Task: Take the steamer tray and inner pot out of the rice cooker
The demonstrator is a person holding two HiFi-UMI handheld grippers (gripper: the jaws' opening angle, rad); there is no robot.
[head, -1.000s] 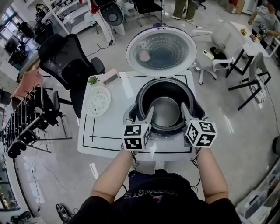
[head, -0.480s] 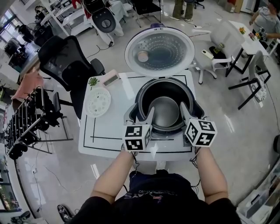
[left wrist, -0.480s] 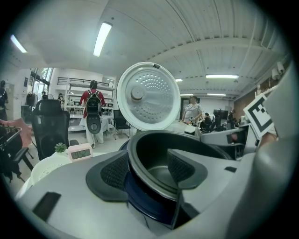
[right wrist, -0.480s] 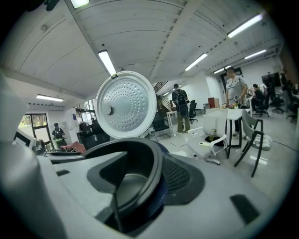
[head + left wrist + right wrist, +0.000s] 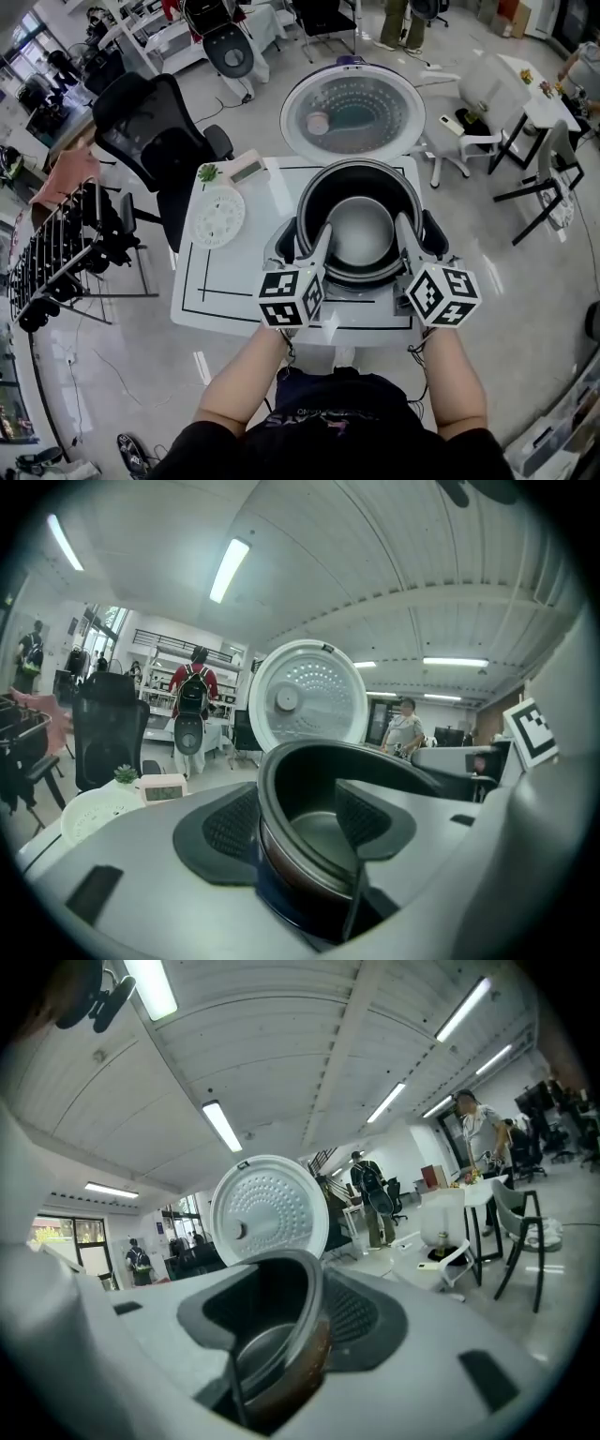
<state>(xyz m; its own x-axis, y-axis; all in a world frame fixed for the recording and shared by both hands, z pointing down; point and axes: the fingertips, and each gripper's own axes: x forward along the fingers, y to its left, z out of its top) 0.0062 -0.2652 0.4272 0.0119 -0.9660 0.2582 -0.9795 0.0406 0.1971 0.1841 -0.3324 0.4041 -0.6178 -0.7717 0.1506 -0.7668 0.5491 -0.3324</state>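
A pale, glossy floor (image 5: 525, 309) spreads under the white table (image 5: 225, 291). A black office chair (image 5: 155, 131) stands just behind the table's left corner, and a dark rack (image 5: 56, 253) stands further left. A white desk (image 5: 530, 89) on black legs stands at the right. Long strip lights (image 5: 230, 569) glow on the ribbed ceiling (image 5: 375, 536).

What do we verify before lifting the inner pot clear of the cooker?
1. Left gripper shut on inner pot rim: ok.
2. Right gripper shut on the opposite rim: ok.
3. Lid swung open, off the lift path: ok.
4. Steamer tray out, lying on the table: ok.
5. Pot bottom clear of the rice cooker body: cannot tell.
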